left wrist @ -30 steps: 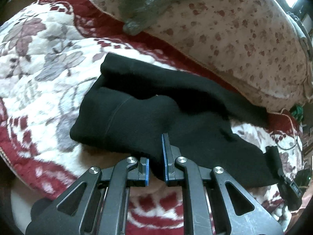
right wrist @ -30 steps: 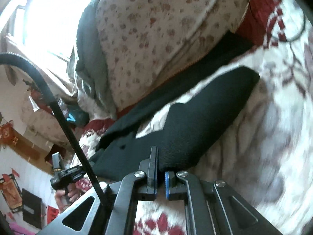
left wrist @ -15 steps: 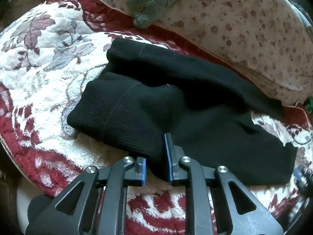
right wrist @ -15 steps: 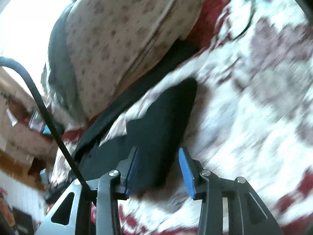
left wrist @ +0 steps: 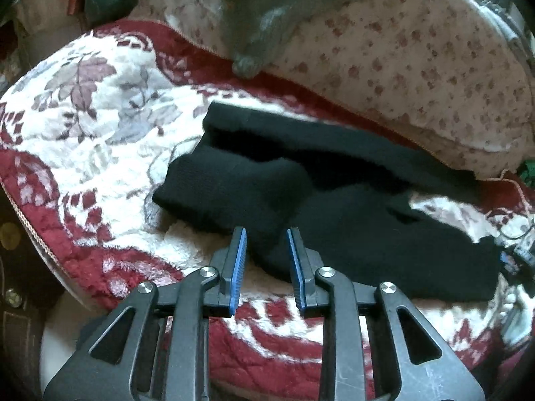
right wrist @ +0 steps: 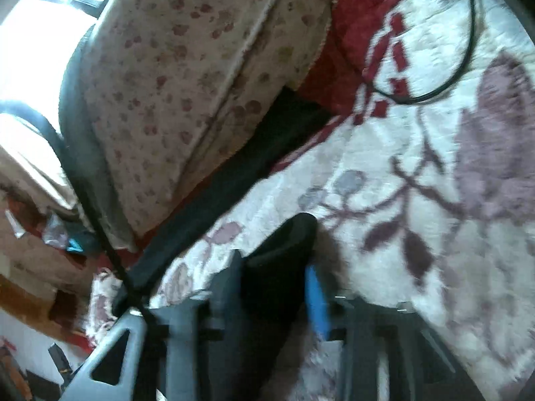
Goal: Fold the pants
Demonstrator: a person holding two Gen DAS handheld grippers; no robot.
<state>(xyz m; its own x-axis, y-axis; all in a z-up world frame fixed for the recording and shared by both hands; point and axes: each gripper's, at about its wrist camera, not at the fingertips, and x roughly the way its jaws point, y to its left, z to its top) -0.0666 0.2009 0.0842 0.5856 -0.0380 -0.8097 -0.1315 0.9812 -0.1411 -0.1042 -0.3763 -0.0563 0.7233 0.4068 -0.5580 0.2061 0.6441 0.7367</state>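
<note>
The black pants (left wrist: 334,207) lie on a floral blanket (left wrist: 100,127) on the bed, their long axis running from the middle left of the left wrist frame down to the right edge. One leg stretches along the foot of a spotted quilt (left wrist: 401,50) at the upper right; a nearer layer is doubled over it, its rounded end bulging at centre left.

The left gripper (left wrist: 266,250) sits at the lower centre of its frame with jaws parted to a moderate gap. The near edge of the folded cloth lies between the blue pads (left wrist: 239,267), but they do not pinch it, so the gripper holds nothing.

In the right wrist frame, which is blurred, the right gripper (right wrist: 274,287) is at the lower centre, jaws also apart, with a dark end of the pants (right wrist: 284,254) lying in the gap and not clamped. The far leg runs as a dark band (right wrist: 234,173) diagonally up toward the quilt (right wrist: 200,50). A black cable (right wrist: 461,67) loops on the blanket (right wrist: 434,234) at the upper right.

Each gripper stands at one end of the near layer, the pants directly ahead of both. The left one looks nearer the thick fold; any next fold would likely run across the long axis
</note>
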